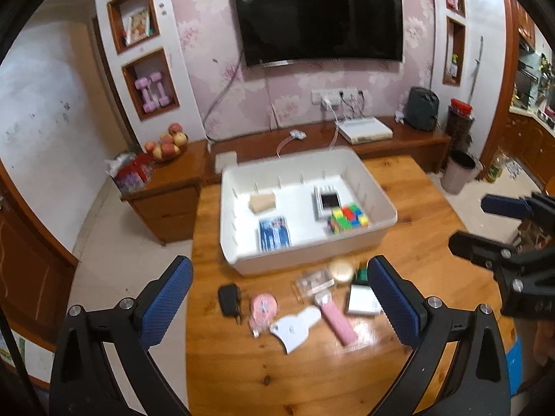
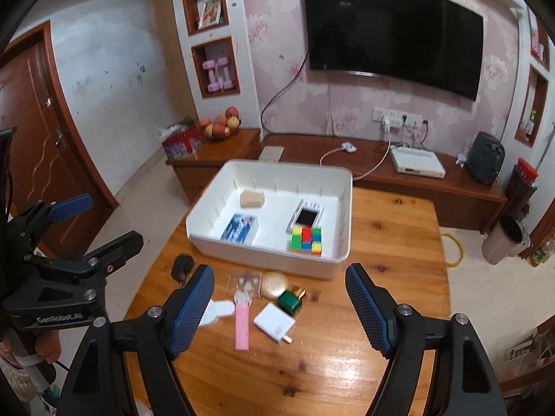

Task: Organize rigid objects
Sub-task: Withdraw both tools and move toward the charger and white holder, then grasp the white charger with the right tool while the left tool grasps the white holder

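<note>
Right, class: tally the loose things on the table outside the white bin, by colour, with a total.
Pink: 2, round pad, stick
White: 2, rabbit shape, charger
Black: 1, adapter
Green: 1, box
Gold: 1, compact
Clear: 1, case
Total: 8

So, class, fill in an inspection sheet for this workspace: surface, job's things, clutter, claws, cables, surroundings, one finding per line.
Surface: wooden table, glossy, bare toward its right side.
Job's things: white bin holds a colour cube, blue card pack, tan block and a phone-like item; still outside are a pink stick, white charger, green box, black adapter.
Clutter: nothing seen beyond these.
Claws: left claw and right claw both open, empty, above the table.
Cables: yellow hose on the floor; white cable on the TV cabinet.
Surroundings: wall TV, fruit bowl.
</note>
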`<action>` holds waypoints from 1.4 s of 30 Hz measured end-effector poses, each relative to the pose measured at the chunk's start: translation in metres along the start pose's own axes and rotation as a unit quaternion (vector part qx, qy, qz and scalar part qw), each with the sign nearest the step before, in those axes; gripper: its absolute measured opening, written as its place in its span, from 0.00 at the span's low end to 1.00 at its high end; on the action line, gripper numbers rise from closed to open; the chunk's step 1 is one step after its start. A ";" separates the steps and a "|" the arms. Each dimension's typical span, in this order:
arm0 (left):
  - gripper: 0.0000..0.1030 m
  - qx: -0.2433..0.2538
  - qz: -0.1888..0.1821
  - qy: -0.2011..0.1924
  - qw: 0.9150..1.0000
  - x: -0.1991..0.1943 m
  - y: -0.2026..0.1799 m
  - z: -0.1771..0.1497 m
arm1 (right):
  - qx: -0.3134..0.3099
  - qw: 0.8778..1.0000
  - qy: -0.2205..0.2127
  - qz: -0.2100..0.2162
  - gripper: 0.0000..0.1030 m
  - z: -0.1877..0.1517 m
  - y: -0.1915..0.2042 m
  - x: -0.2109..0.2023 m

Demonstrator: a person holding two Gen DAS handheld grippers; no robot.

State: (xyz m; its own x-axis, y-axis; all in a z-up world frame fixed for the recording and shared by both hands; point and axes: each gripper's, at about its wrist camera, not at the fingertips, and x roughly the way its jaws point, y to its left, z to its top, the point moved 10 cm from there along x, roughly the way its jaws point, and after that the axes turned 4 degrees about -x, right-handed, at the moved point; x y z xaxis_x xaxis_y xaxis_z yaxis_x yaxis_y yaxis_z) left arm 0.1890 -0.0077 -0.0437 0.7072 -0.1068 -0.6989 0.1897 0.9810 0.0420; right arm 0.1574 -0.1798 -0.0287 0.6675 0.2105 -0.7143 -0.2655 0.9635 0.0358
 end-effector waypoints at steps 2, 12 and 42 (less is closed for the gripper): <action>0.98 0.002 -0.007 0.012 1.000 0.011 0.002 -0.017 | -0.006 1.000 0.013 0.002 0.76 -0.014 0.001 0.014; 0.98 0.046 -0.012 0.046 0.998 0.072 0.005 -0.097 | -0.029 0.997 0.072 0.011 0.76 -0.082 0.005 0.088; 0.74 0.207 -0.183 0.160 0.948 0.150 -0.026 -0.147 | -0.201 0.969 0.115 0.087 0.55 -0.149 0.023 0.207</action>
State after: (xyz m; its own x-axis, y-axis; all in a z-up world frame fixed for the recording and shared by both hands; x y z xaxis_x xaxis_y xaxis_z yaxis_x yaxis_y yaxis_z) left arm 0.1901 -0.0258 -0.2548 0.3125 -0.3080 -0.8986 0.6797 0.7334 -0.0150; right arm 0.1863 -0.1384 -0.2799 0.4285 0.2771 -0.8600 -0.6406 0.7644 -0.0729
